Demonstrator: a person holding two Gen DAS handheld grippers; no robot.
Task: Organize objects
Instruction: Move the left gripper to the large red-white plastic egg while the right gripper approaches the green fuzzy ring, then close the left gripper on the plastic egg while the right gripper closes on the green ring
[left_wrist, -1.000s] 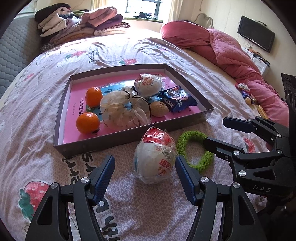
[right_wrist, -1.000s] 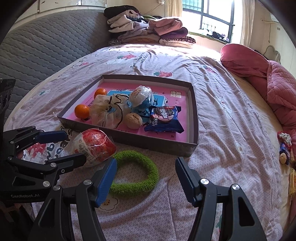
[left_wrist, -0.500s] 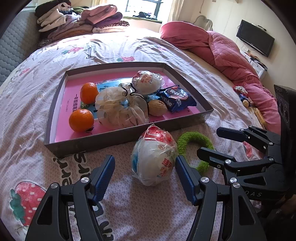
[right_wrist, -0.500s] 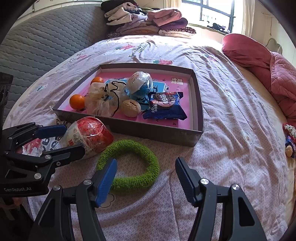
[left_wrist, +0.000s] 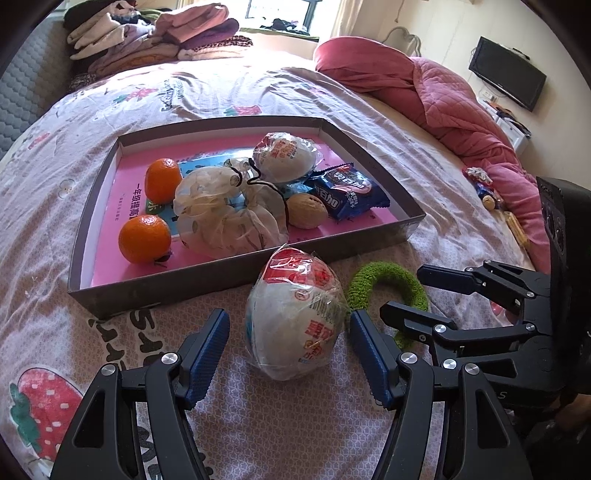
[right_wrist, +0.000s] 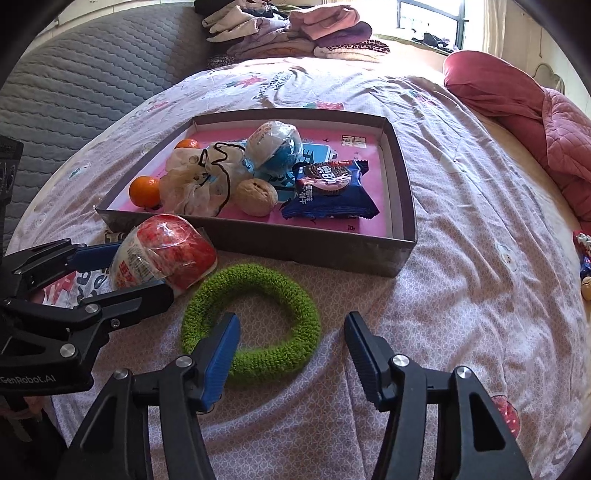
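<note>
Left gripper (left_wrist: 288, 354) sits nearest, jaws spread wide either side of the wrapped bun (left_wrist: 295, 314) on the bedsheet (left_wrist: 277, 424); pads not touching the plastic, so likely lined up for a pick. Right gripper (right_wrist: 290, 350) beside it, jaws closing, near arc of the green knit ring (right_wrist: 251, 325) between them, left pad over the ring's hole, no contact seen yet. Ring and bun lie just in front of the shallow box (right_wrist: 314, 243), probably the collection spot, both still outside it. Inside the box: two oranges (left_wrist: 144, 239), a tied mesh pouch (left_wrist: 225, 210), a walnut (right_wrist: 256, 196), a blue cookie pack (right_wrist: 328, 190), a second wrapped bun (left_wrist: 286, 157). Far back, folded clothes (right_wrist: 295, 33) and a red quilt (left_wrist: 443, 96), not part of the sorting as far as I can judge.
</note>
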